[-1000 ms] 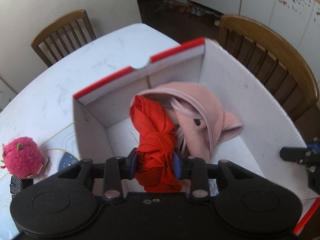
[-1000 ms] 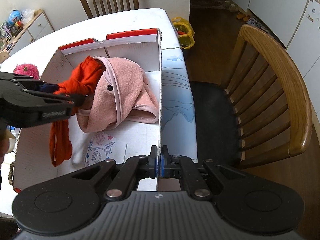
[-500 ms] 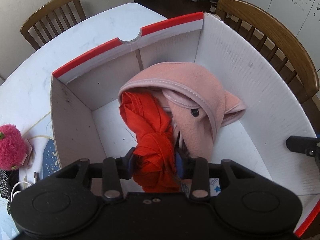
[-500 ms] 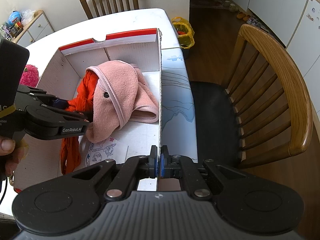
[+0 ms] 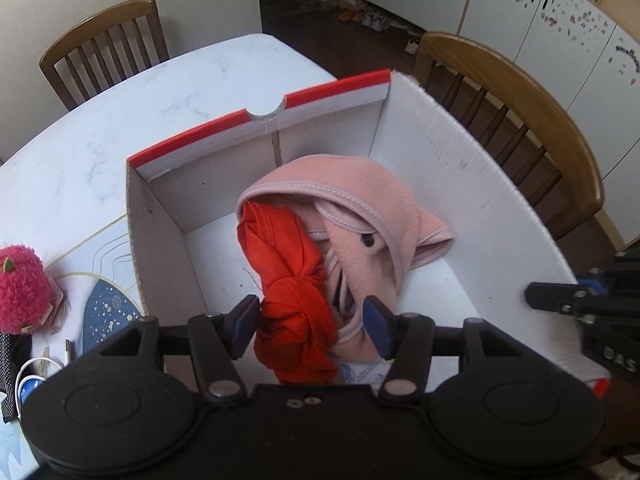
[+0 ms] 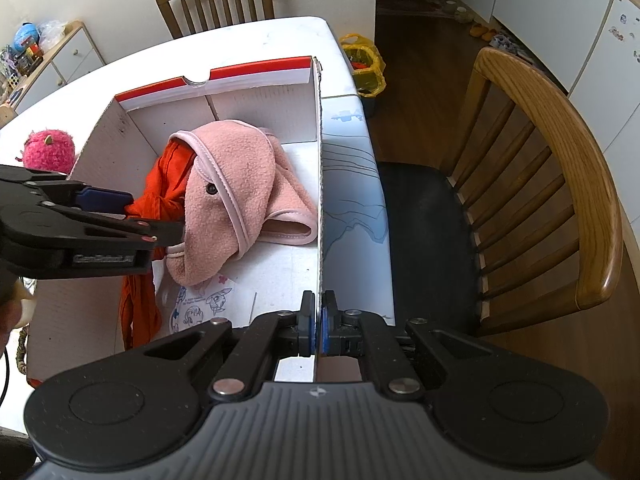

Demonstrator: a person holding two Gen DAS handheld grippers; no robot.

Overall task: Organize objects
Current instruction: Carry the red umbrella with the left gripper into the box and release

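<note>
So your left claw [image 5: 310, 318] is spread open around the knotted red cloth [image 5: 290, 280], dropping it into the white corrugated box [image 5: 460, 160], while your right claw [image 6: 319, 328] stays pinched on the box's right wall to steady it.

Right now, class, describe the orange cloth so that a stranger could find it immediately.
Find the white box with the red-edged back wall on the table. Inside it lies a pink fleece garment; the orange cloth is beside it, partly tucked under its edge. It alone is bright orange, thin and knotted.
</note>
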